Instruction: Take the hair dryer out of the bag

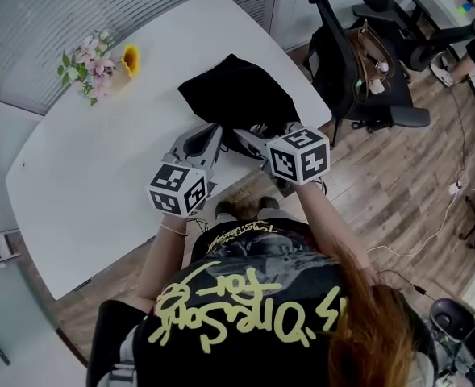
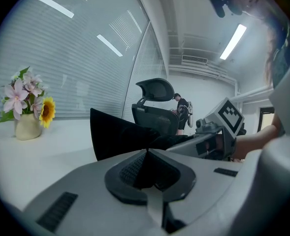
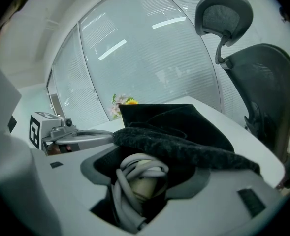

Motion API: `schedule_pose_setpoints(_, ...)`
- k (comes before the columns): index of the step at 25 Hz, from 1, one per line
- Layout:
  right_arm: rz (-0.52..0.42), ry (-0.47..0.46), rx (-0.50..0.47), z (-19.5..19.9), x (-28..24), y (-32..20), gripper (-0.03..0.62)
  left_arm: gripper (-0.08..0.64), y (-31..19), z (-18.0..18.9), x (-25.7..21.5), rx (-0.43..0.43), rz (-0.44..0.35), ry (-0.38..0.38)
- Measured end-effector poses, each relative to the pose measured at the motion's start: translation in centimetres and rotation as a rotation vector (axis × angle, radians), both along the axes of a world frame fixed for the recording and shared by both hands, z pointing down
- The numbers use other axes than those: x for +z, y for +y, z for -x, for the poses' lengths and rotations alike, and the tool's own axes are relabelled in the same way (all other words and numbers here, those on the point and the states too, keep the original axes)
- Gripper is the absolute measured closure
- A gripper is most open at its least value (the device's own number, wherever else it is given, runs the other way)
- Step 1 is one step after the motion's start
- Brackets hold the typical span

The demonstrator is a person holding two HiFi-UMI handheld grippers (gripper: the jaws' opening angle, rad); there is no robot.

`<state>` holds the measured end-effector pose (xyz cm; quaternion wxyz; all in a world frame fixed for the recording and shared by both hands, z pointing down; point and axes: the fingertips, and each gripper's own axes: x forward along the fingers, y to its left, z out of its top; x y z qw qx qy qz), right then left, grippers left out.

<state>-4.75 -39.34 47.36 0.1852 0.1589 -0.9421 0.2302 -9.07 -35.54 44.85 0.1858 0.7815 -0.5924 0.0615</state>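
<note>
- Bag (image 1: 237,91), black and limp, lies on white table (image 1: 100,176) near the table's edge, at 12 o'clock from both grippers in the head view.
- Left gripper (image 2: 145,152) has its jaws pressed together on the near hem of the bag; black cloth rises straight from the tips.
- Right gripper (image 3: 144,173) sits at 3 o'clock of the left one, its tips at the mouth of the bag. Its jaws stand apart and are clamped on the dryer (image 3: 144,190).
- The dryer is cream, with a grey cord (image 3: 135,167) looped round it.
- It sits between the right jaws, just under the bag's fuzzy lip, which drapes across at 12 o'clock above it. How much of the dryer is clear of the bag I cannot tell.
- Flowers (image 1: 100,67) stand at 10 o'clock of the bag, well apart from it.
- Chair (image 1: 342,63), black, stands at 3 o'clock of the bag, off the table on the wood floor (image 1: 398,184).
</note>
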Motion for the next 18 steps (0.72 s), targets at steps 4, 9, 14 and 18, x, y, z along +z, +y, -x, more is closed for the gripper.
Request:
schedule_pose_setpoints(4,-0.006,-0.008,-0.007,-0.8,-0.3,-0.2,0.308,0.557,-0.2,-0.5,-0.6,-0.013,-0.024,0.014)
schedule_pose_setpoints(9,0.0,-0.023,-0.012,-1.5,-0.5,-0.3,0.31,0.549,-0.1,-1.1,-1.0,0.004,-0.062,0.016)
schedule_pose_setpoints(14,0.029,-0.034,-0.017,-2.4,0.0,-0.3,0.31,0.296,1.0,1.6,-3.2,-0.061,-0.155,0.13)
schedule_pose_setpoints(18,0.019,-0.016,-0.045,-2.8,0.8,0.3,0.31,0.274,-0.5,6.5,-2.9,-0.184,-0.115,0.1)
